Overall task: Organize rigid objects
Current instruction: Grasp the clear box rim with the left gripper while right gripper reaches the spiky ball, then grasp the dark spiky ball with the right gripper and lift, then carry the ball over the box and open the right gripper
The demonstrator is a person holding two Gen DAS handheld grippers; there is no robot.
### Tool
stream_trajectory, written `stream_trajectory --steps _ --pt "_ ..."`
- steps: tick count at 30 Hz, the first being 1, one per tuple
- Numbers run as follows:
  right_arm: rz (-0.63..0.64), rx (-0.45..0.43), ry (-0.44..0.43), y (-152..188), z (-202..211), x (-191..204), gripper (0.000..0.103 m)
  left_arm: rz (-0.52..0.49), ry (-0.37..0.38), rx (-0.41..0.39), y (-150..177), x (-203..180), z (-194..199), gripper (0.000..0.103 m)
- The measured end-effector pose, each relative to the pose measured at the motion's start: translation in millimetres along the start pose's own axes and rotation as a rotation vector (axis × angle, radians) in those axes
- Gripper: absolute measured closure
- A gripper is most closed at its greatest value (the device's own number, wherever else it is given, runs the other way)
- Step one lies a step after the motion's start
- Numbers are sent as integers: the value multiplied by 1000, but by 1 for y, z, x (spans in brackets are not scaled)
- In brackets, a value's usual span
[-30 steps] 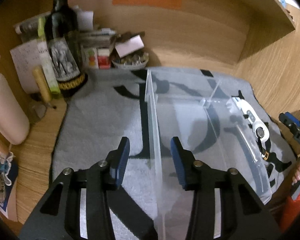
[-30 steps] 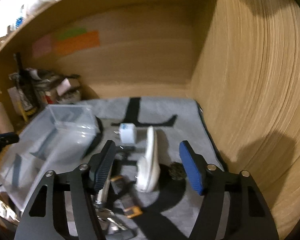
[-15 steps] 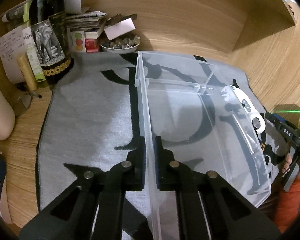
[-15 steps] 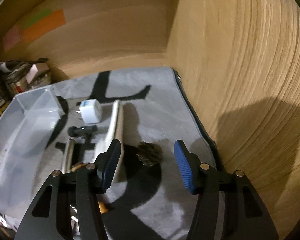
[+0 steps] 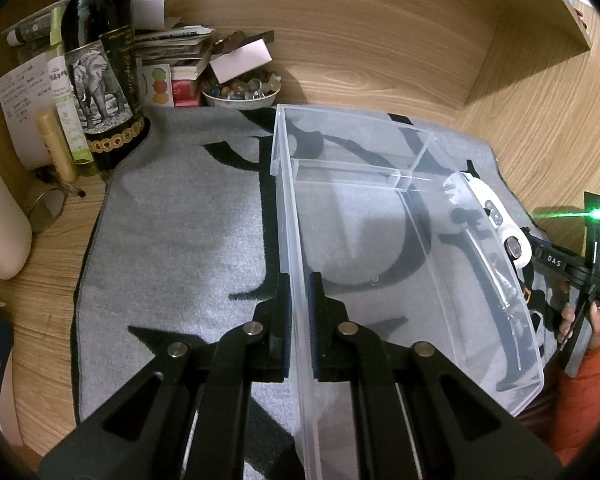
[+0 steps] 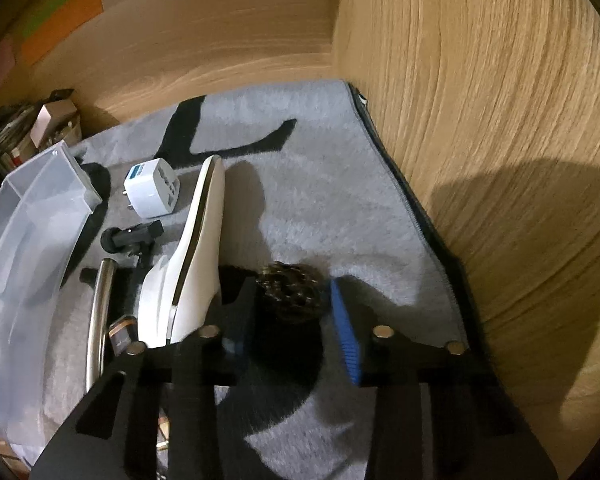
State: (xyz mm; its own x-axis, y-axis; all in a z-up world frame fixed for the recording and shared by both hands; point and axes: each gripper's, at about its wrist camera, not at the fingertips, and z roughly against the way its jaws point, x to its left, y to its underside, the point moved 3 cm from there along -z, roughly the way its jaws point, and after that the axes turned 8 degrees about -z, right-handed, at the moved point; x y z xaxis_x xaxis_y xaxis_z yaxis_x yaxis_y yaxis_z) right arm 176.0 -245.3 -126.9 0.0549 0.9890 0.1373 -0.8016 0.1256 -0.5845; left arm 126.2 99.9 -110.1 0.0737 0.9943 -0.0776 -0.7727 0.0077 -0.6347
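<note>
Near the table's right edge, a dark cone [image 6: 290, 292] is being closed on by the right gripper [image 6: 296, 320], while the clear box [image 5: 400, 240] wall is clamped by the left gripper [image 5: 299, 320]; lifting into it seems next.

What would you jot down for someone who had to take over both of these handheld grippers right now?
Left gripper: shut on the near wall of the clear box, holding it steady on the grey mat.
Right gripper: jaws closing around the dark spiky ball; not pressing on it yet.
Still on the mat beside the box: white adapter, white shoehorn-like piece, metal rod, small black part.
Done: nothing is in the box.
Left: grip the ball, drop it in, then the rest.
</note>
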Motion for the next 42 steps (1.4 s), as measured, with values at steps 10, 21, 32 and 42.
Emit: stream_trajectory --steps 10,21,32,42 --pt "18 -81 5 -2 26 10 73 -12 -6 -5 0 -2 0 96" --pt "109 -222 -73 -10 80 64 72 -3 9 -23 0 -1 1 95" --pt "250 -275 -227 -10 92 148 72 -7 10 -30 1 -2 2 95" --pt "389 -179 -308 -3 67 213 72 -13 0 -38 1 -3 1 95"
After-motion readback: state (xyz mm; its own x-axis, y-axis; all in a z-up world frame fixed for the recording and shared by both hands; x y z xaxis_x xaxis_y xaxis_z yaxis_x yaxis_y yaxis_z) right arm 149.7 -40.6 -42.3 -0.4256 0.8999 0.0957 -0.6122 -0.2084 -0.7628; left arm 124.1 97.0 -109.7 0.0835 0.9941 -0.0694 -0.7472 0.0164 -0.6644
